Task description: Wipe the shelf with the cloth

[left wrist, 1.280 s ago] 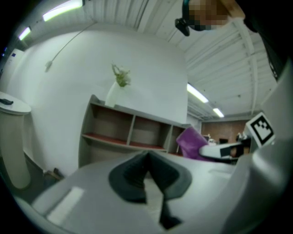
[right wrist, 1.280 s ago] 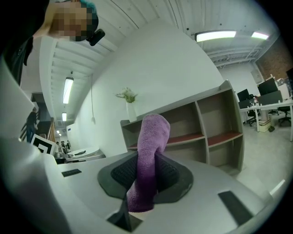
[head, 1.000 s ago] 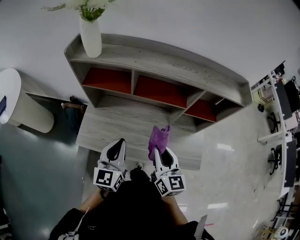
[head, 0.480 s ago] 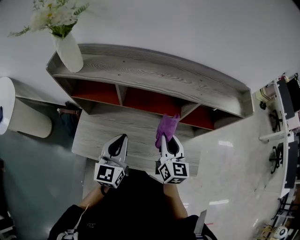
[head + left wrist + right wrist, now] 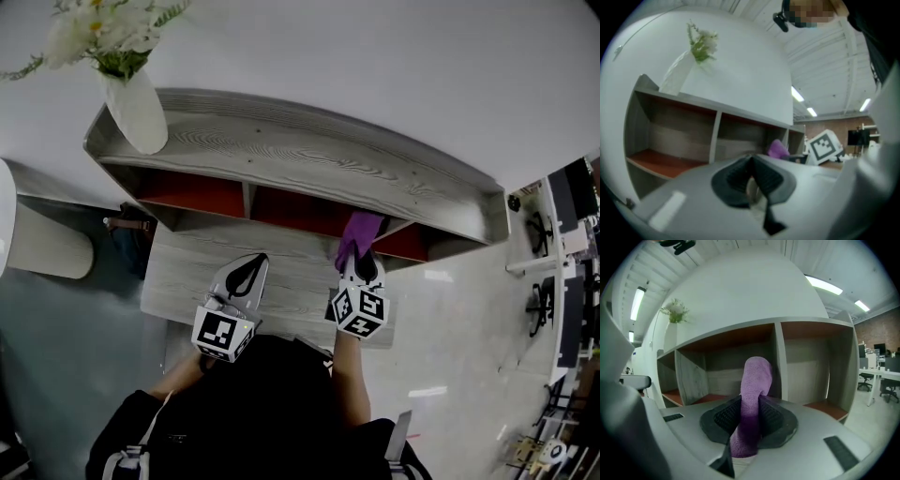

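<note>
Cloth (image 5: 757, 373), one, pinched in right gripper (image 5: 363, 272), facing shelf (image 5: 309, 155), seemingly three bays (image 5: 724, 364).

Open-plan office: desks (image 5: 887, 372), swivel chairs (image 5: 866, 378), monitors (image 5: 879, 348), ceiling strip lights (image 5: 824, 284).

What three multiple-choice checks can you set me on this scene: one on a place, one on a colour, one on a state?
1. Where does the vase stand?
A. On top of the shelf, at its left end in the head view.
B. In the middle compartment.
C. On the floor.

2. What colour is the cloth?
A. Yellow.
B. Green.
C. Purple.

3. How is the cloth held?
A. It lies loose on the shelf.
B. The right gripper is shut on it.
C. It hangs over the vase.

Answers:
1 A: the head view shows the vase on the top board.
2 C: the head view and the right gripper view both show it purple.
3 B: the right gripper view shows the jaws closed on it.
</note>
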A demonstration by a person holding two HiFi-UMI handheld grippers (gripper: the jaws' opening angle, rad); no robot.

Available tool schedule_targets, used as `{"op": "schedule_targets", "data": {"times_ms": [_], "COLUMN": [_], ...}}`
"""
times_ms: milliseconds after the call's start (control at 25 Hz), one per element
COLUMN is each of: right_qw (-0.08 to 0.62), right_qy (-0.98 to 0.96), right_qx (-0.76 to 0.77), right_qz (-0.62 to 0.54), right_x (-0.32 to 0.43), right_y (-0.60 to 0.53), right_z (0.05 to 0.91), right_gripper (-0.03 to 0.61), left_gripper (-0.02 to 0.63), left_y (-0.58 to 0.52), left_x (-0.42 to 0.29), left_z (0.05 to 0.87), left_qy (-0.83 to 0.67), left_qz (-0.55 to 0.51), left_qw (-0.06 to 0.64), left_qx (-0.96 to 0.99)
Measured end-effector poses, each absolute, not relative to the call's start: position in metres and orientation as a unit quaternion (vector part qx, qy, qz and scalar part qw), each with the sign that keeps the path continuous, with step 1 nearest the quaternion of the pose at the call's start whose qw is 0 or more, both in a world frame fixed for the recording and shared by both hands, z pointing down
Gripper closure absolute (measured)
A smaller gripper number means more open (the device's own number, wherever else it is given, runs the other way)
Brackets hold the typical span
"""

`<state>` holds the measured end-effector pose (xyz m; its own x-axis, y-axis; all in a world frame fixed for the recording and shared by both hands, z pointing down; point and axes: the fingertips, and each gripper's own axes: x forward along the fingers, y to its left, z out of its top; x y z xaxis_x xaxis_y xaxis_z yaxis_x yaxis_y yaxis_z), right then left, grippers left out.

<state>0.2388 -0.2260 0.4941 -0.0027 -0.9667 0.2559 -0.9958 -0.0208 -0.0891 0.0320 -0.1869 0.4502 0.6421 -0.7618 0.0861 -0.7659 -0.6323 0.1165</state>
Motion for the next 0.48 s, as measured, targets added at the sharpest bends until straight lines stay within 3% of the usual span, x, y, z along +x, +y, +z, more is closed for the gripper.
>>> {"op": "schedule_targets", "data": {"times_ms": [480], "right_qw": [0.110], "right_qy": [-0.647], "right_qx": [0.744], "right_qz": [0.124], "right_x": [0.260], "right_y": [-0.259], "right_z": [0.519], "right_gripper": [0.499], "left_gripper": [0.609], "left_y": [-0.215], "left_x": [0.025], "left_z": [0.452], "left_qy": [-0.403], "left_qz": [0.009], "left_qw": [0.071], "left_qx": [0.912]}}
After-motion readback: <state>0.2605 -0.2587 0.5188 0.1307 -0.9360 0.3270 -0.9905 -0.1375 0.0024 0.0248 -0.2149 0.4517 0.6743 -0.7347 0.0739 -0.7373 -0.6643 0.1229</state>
